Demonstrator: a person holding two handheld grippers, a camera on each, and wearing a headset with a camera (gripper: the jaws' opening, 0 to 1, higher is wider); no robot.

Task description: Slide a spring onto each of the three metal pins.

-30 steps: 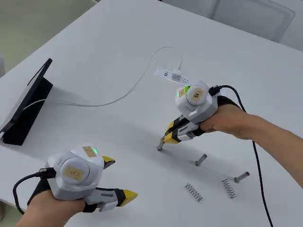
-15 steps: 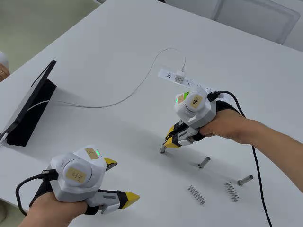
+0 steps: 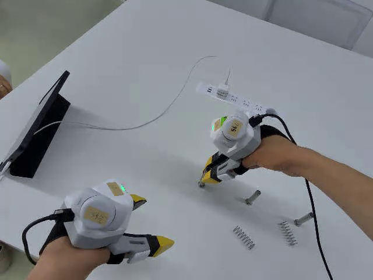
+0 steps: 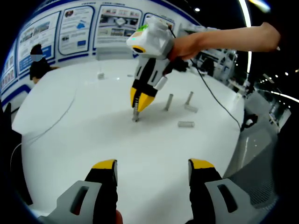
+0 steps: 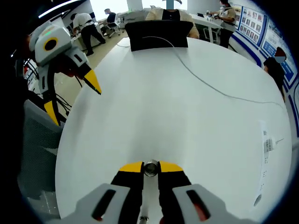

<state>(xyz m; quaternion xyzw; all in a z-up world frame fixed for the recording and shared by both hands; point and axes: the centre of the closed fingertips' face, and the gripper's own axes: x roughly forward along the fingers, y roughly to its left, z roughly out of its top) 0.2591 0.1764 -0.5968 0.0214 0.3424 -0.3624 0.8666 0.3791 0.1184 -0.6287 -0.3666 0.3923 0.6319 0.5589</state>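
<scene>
My right gripper [image 3: 205, 178] is shut on the top of a metal pin [image 3: 201, 184] whose foot rests on the white table [image 3: 134, 52]. The right gripper view looks down on the pin's round end [image 5: 151, 168], pinched between the yellow tips of that gripper [image 5: 150, 167]. Two more pins [image 3: 253, 197] [image 3: 303, 219] lie to the right. Nearer me lie two loose springs [image 3: 244, 237] [image 3: 287, 232]. My left gripper [image 3: 152, 223] hovers open at the front left, holding nothing. In its own view the left gripper [image 4: 152, 164] faces the held pin [image 4: 136, 114].
A white power strip [image 3: 233, 98] with a plug and a thin white cable [image 3: 169, 105] lies behind the right gripper. A black tablet on a stand [image 3: 35, 131] sits at the left edge. A chair back [image 3: 315, 17] stands beyond the far edge.
The head camera has shifted. The right gripper stays shut on the pin and has tipped slightly more upright. The left gripper has hardly moved.
</scene>
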